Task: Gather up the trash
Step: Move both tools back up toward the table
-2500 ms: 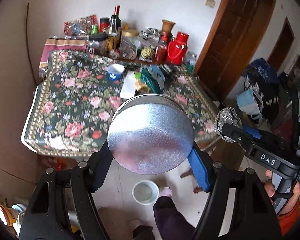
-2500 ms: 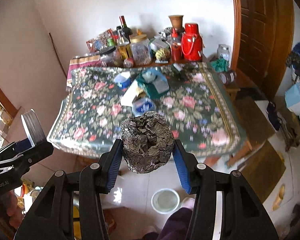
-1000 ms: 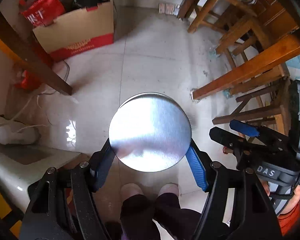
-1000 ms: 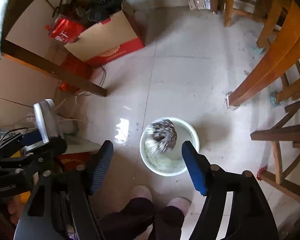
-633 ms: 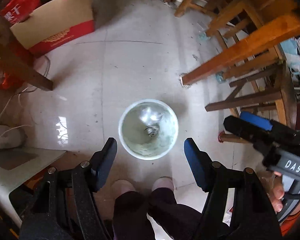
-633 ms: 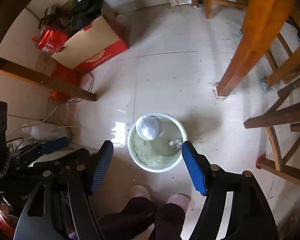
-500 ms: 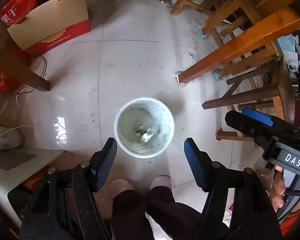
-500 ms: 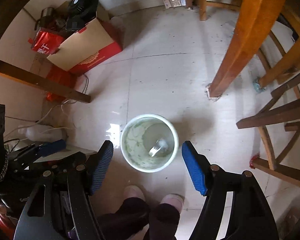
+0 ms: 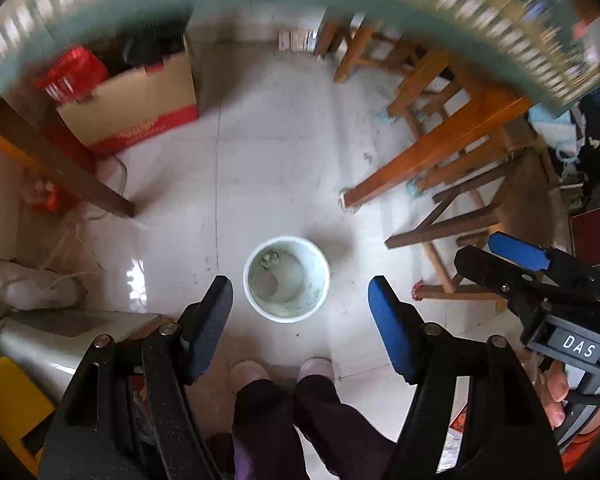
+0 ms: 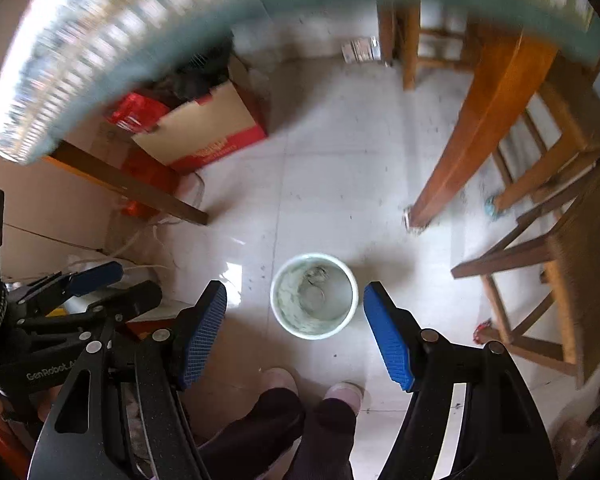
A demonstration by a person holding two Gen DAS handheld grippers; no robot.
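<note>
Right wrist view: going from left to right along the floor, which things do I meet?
Red bag → cardboard box → white bin → table leg → chair.

My left gripper (image 9: 300, 320) points steeply down from the bottom of its frame, jaws spread wide with nothing between the pads. My right gripper (image 10: 296, 328) matches it, jaws apart and empty. My right hand (image 9: 558, 396) grips its handle at lower right; my feet (image 9: 280, 370) sit bottom centre.
</note>
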